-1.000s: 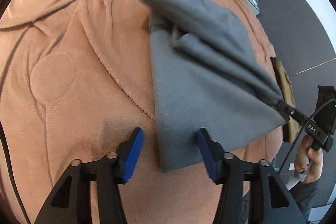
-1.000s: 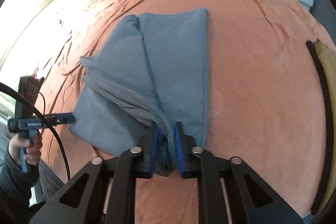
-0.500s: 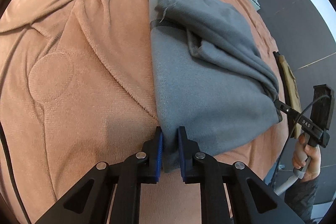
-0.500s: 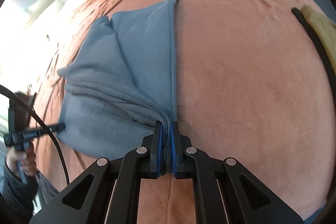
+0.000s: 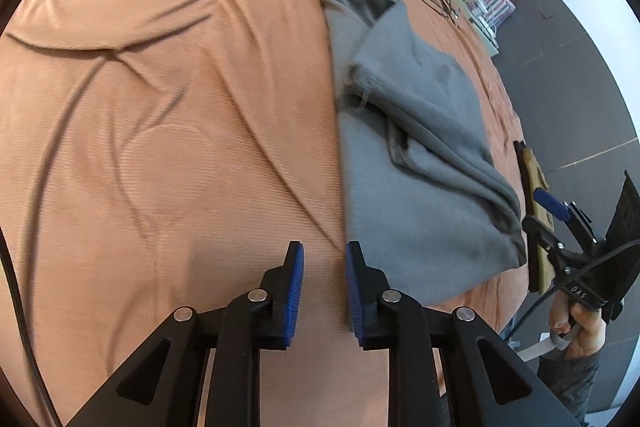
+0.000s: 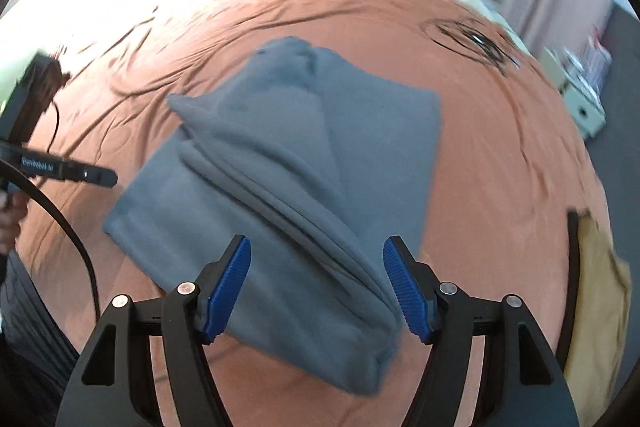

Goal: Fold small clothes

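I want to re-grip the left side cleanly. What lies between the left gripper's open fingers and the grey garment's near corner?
Only bare orange blanket between the left gripper and the grey garment, seen in the left wrist view.

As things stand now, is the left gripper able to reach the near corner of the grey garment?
Probably yes. The left gripper is open, and the grey garment lies flat on the orange bedspread just ahead and to its right. Nothing lies between them.
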